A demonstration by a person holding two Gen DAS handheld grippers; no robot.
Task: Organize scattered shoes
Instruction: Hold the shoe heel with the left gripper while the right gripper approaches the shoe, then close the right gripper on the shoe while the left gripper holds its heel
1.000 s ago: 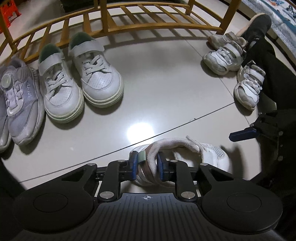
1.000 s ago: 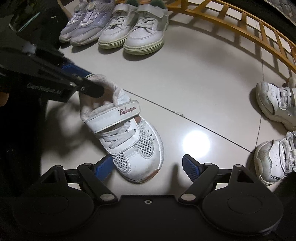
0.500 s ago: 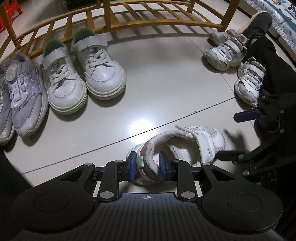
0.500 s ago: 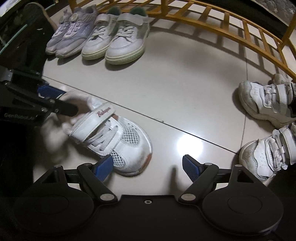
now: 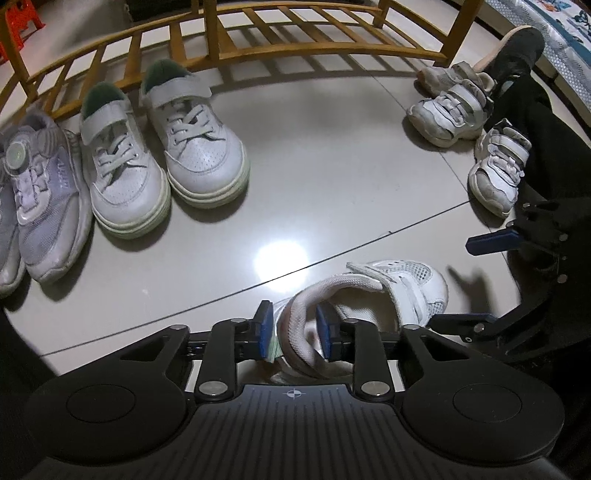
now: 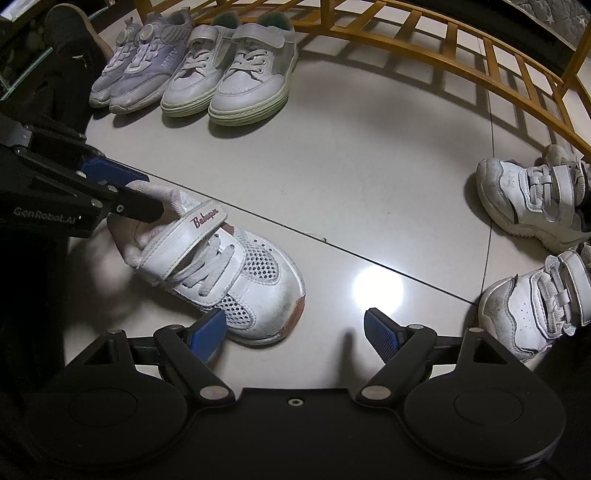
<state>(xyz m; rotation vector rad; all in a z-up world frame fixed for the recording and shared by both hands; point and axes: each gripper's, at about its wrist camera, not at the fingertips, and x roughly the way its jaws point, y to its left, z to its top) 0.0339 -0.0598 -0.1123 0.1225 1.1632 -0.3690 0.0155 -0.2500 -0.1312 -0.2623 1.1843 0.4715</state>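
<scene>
Left gripper (image 5: 293, 329) pitched steeply down at floor, blue pads clamped on padded heel collar of white mesh sneaker (image 6: 229, 273); jaws just squeezed back in on that collar after a brief loosening. Sneaker on the tile near bottom centre of both views, toe toward right gripper (image 6: 295, 330). Right gripper also angled steeply down, jaws spread wide, nothing between pads; left pad just beside sneaker's toe side, touching or not cannot tell. Sneaker: perforated mesh panels, white laces, velcro strap with pink script, scuffed pinkish toe edge. Glossy grey floor tiles (image 5: 325, 155), dark grout line, lamp glare spot. Lined up along wooden slatted rail (image 5: 295, 22): lavender dial-lace pair (image 6: 140, 62), white leather pair with pale green soles (image 6: 229, 74). Well apart at far side: two white double-strap sneakers (image 6: 532, 199), loosely placed. Dark trouser leg (image 5: 546, 129) beside them.
</scene>
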